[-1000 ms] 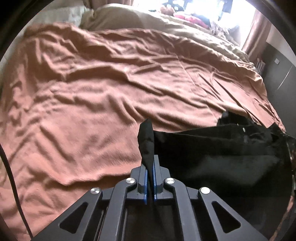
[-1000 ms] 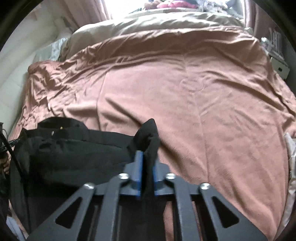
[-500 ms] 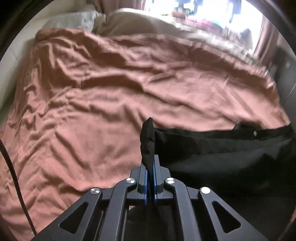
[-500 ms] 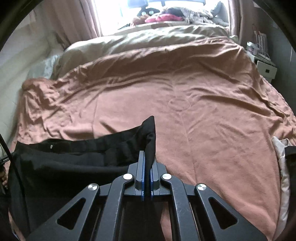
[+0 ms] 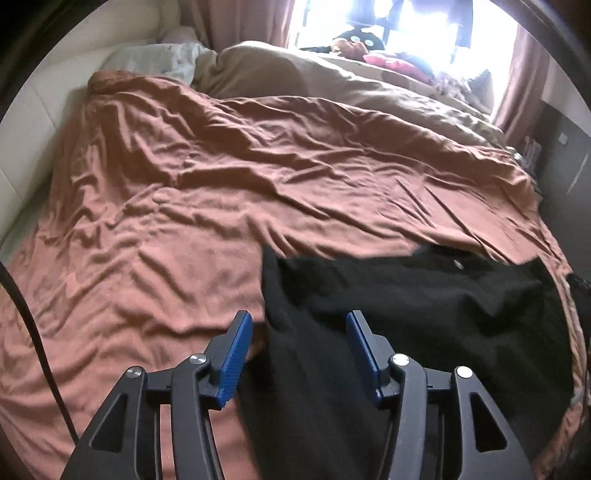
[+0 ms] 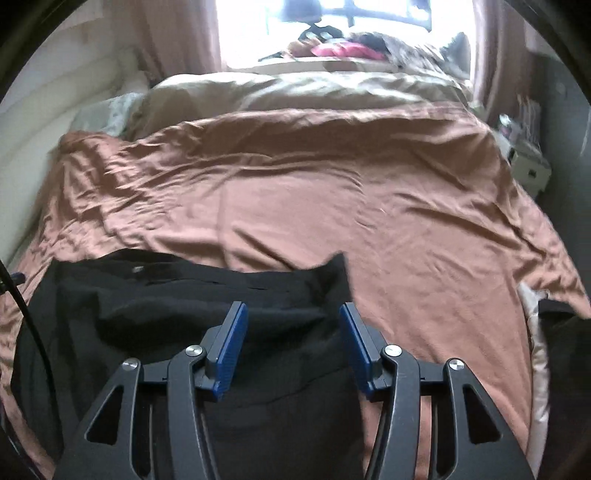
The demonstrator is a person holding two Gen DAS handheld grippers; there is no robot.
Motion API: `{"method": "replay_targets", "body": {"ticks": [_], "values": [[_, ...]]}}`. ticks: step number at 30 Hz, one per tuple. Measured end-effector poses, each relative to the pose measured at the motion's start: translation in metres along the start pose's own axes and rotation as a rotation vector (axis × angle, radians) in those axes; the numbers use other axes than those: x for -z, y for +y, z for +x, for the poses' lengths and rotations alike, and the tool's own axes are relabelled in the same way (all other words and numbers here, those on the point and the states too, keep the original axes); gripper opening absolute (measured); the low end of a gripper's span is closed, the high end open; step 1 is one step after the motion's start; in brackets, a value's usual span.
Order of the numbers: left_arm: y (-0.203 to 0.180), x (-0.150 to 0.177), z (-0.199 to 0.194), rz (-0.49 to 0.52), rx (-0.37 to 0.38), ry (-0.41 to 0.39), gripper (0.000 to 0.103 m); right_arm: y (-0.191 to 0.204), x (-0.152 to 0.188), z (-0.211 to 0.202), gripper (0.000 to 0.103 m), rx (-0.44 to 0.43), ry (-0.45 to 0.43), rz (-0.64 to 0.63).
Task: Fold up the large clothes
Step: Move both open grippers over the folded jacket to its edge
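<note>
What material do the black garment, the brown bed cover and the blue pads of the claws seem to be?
Black garment: matte woven cloth, maybe trousers fabric; it drapes in soft folds without shine.
Brown bed cover: thin smooth textile with a slight sheen; many fine creases.
Blue pads: probably rubber or plastic; fine ribbed lines show on the face.

Right gripper [image 6: 291, 345] up over the bed, jaws opening, blue pads [image 6: 229, 349] spread with black cloth showing between them but neither pad pressing on it. The black garment [image 6: 147, 306] lies on the rust-brown blanket [image 6: 369, 206], one corner peaking up just beyond the right pad. A beige duvet [image 6: 295, 92] sits bunched farther back, below the bright window [image 6: 332, 22].
</note>
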State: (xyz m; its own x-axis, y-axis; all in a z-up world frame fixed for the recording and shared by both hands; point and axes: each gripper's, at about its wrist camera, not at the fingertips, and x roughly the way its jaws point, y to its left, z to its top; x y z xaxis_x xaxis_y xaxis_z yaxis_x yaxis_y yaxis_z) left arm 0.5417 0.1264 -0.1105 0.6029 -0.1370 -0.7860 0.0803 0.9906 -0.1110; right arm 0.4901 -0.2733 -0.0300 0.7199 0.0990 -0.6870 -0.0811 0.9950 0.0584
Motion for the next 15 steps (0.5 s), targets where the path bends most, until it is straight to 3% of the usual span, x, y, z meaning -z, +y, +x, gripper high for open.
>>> {"method": "replay_targets", "body": {"ticks": [8,15], "values": [[-0.015,0.059,-0.028,0.005,-0.014,0.039,0.055,0.089,0.021,0.001,0.049,-0.152,0.16,-0.074],[-0.007,0.105,-0.038,-0.034,-0.03,0.078,0.055,0.155,0.049,0.004,0.049,-0.182,0.255,-0.151]]}}
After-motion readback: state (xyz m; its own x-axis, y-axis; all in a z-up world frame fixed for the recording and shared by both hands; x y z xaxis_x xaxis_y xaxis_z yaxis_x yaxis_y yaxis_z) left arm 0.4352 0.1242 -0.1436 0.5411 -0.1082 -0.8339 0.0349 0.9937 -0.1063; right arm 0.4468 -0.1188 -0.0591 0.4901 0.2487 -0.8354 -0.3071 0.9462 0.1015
